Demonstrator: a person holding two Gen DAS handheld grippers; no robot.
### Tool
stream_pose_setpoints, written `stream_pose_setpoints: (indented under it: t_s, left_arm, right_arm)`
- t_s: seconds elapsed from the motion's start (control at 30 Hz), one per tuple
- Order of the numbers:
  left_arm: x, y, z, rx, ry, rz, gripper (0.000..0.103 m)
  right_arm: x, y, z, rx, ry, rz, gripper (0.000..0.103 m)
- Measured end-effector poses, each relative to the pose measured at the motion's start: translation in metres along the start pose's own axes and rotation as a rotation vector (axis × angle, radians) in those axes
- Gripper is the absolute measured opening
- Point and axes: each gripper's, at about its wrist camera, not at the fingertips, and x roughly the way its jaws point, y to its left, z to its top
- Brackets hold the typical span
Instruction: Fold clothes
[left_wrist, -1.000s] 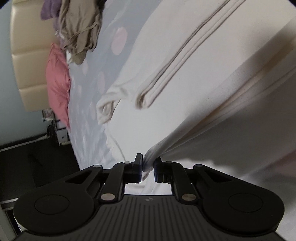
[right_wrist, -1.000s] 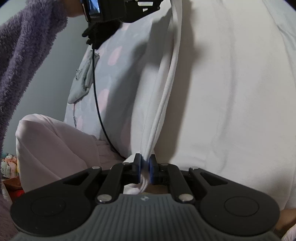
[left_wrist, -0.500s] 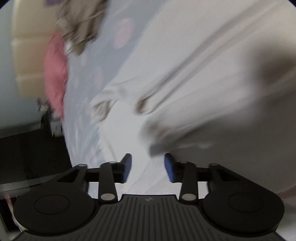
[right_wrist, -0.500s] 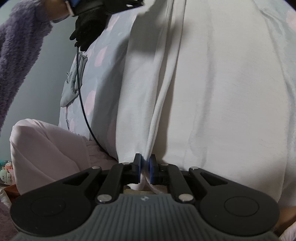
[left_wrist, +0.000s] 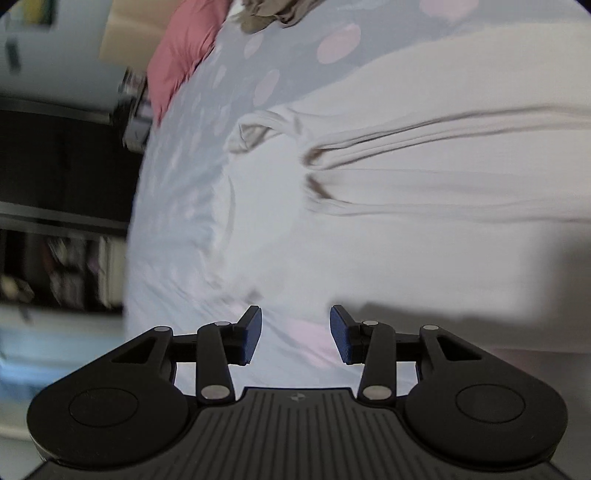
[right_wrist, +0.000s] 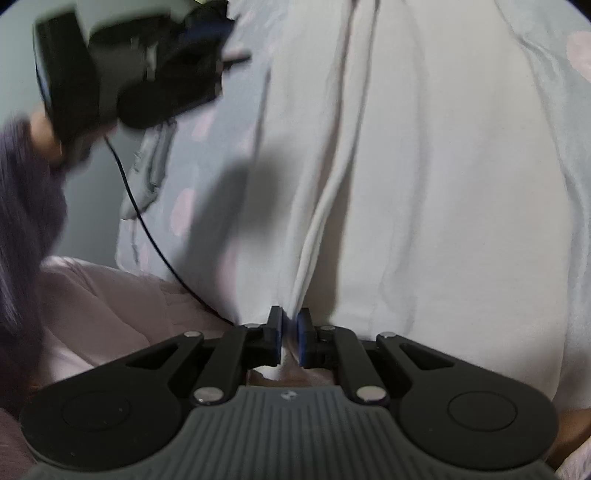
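A: Garment (right_wrist: 424, 206) edge is pinched in my right gripper (right_wrist: 290, 338), pads clamped on a fold at the near hem.

B: Left?

A: Left gripper (left_wrist: 295, 334) gapes, nothing between the pads. Cloth lies ahead and to its right on the bed (left_wrist: 192, 177); long creases run away rightward. Right hand is nearer.

B: Containers?

A: None visible. Clothes pile (left_wrist: 273, 14) far back.

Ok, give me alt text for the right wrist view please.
The right gripper pinches a fold of a white garment spread on a dotted bedsheet. At upper left, the left gripper hangs blurred above the bed, held by a purple-sleeved arm.
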Motion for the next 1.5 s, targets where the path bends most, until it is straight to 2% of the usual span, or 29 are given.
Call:
stream_pose_setpoints:
  t_s: [0.07,0.17,0.27,0.43,0.53,0.63,0.67,0.7,0.77,0.83,0.93,1.03,1.1,1.2,1.33,1.5]
  left_arm:
    - [-0.019,-0.005,-0.008,-0.091,0.012,-0.036,0.039]
    - [-0.053,-0.016,-0.024,-0.228,0.012,-0.099,0.039]
    - [-0.09,-0.037,-0.037,-0.319,-0.01,-0.173,0.039]
    - [-0.13,-0.074,-0.033,-0.379,-0.057,-0.307,0.032]
    - [-0.148,-0.099,-0.026,-0.392,-0.099,-0.409,0.031]
    - [-0.162,-0.129,-0.019,-0.354,-0.128,-0.476,0.031]
    - [-0.165,-0.138,-0.018,-0.345,-0.133,-0.483,0.031]
    - [-0.168,-0.146,-0.017,-0.342,-0.135,-0.484,0.031]
    - [-0.168,-0.16,-0.015,-0.335,-0.134,-0.482,0.031]
    - [-0.169,-0.171,-0.013,-0.315,-0.136,-0.48,0.031]
    - [-0.167,-0.181,-0.011,-0.298,-0.132,-0.491,0.027]
    - [-0.164,-0.184,-0.014,-0.304,-0.126,-0.483,0.027]
    - [-0.163,-0.183,-0.015,-0.319,-0.126,-0.482,0.027]
    - [-0.164,-0.184,-0.015,-0.317,-0.124,-0.472,0.027]
    - [-0.165,-0.185,-0.019,-0.319,-0.116,-0.467,0.027]
    - [-0.171,-0.168,-0.027,-0.391,-0.136,-0.488,0.027]
  right_arm:
    - [-0.008,0.006,0.001,-0.021,-0.022,0.019,0.009]
    - [-0.015,0.005,-0.001,-0.05,-0.037,-0.048,0.009]
    - [-0.01,-0.006,-0.003,-0.018,-0.016,-0.093,0.009]
    - [-0.006,-0.006,-0.01,-0.065,0.002,-0.183,0.012]
    - [-0.012,-0.006,-0.015,-0.088,-0.017,-0.192,0.013]
    - [-0.017,0.002,-0.021,-0.139,-0.053,-0.19,0.017]
    - [-0.018,0.008,-0.024,-0.165,-0.065,-0.183,0.025]
    - [-0.017,0.013,-0.024,-0.188,-0.075,-0.176,0.028]
    - [-0.013,0.022,-0.023,-0.223,-0.093,-0.181,0.028]
    - [-0.011,0.023,-0.025,-0.249,-0.117,-0.226,0.028]
    - [-0.004,0.021,-0.022,-0.265,-0.14,-0.287,0.023]
    - [-0.005,0.014,-0.014,-0.21,-0.161,-0.251,0.023]
    - [-0.002,0.013,-0.011,-0.214,-0.162,-0.293,0.006]
    - [-0.004,0.013,-0.014,-0.219,-0.144,-0.335,0.006]
    - [-0.008,0.014,-0.019,-0.228,-0.13,-0.334,0.006]
    - [-0.029,0.026,-0.011,-0.265,-0.179,-0.334,0.011]
